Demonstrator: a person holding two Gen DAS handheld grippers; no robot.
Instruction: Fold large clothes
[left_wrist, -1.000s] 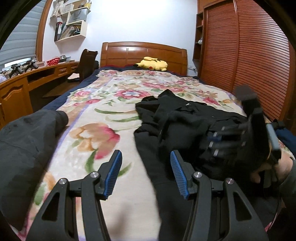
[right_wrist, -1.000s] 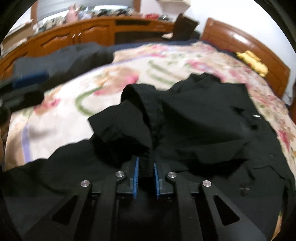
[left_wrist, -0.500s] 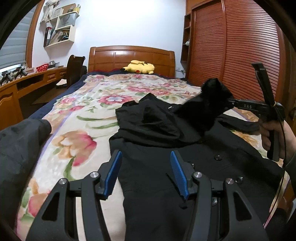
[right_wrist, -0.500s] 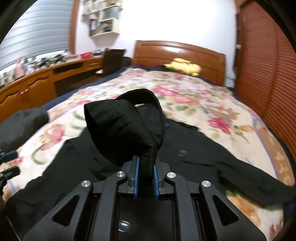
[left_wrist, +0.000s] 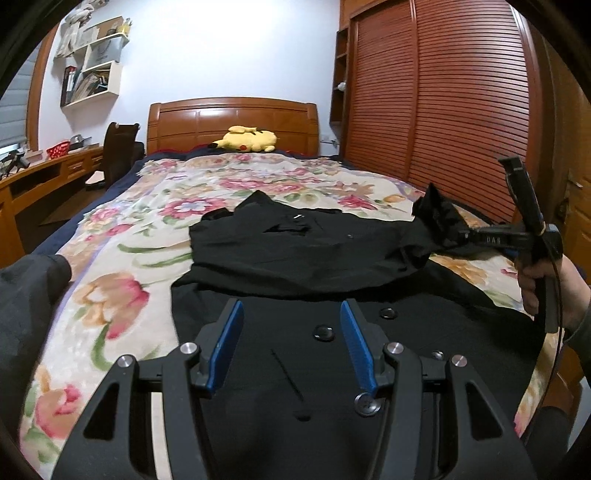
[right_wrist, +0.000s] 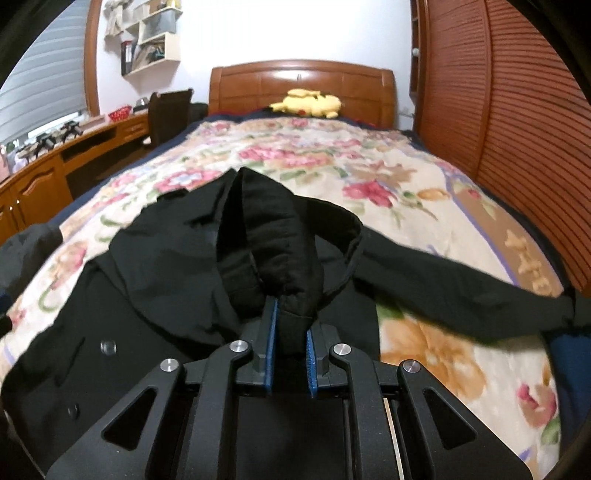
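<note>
A black buttoned coat (left_wrist: 295, 254) lies spread on the floral bedspread (left_wrist: 122, 236), its upper part toward the headboard. My left gripper (left_wrist: 291, 339) hovers open over the coat's front, near its buttons, with nothing between the blue pads. At the right of the left wrist view a hand holds my right gripper (left_wrist: 452, 230), shut on a bunched fold of the coat lifted off the bed. In the right wrist view that gripper (right_wrist: 290, 317) pinches the black fold (right_wrist: 273, 236) between its pads; a sleeve (right_wrist: 461, 280) trails to the right across the bed.
A yellow plush toy (left_wrist: 249, 139) sits by the wooden headboard (left_wrist: 232, 118). A slatted wooden wardrobe (left_wrist: 443, 103) lines the right side. A desk (left_wrist: 33, 181) and chair (left_wrist: 118, 151) stand at left. Another dark garment (left_wrist: 26, 295) lies at the bed's near left edge.
My right gripper carried the pinched fold of the coat up and out to the right, which opened the crumpled coat flatter. My left gripper shifted over the coat's buttoned front and stayed open.
</note>
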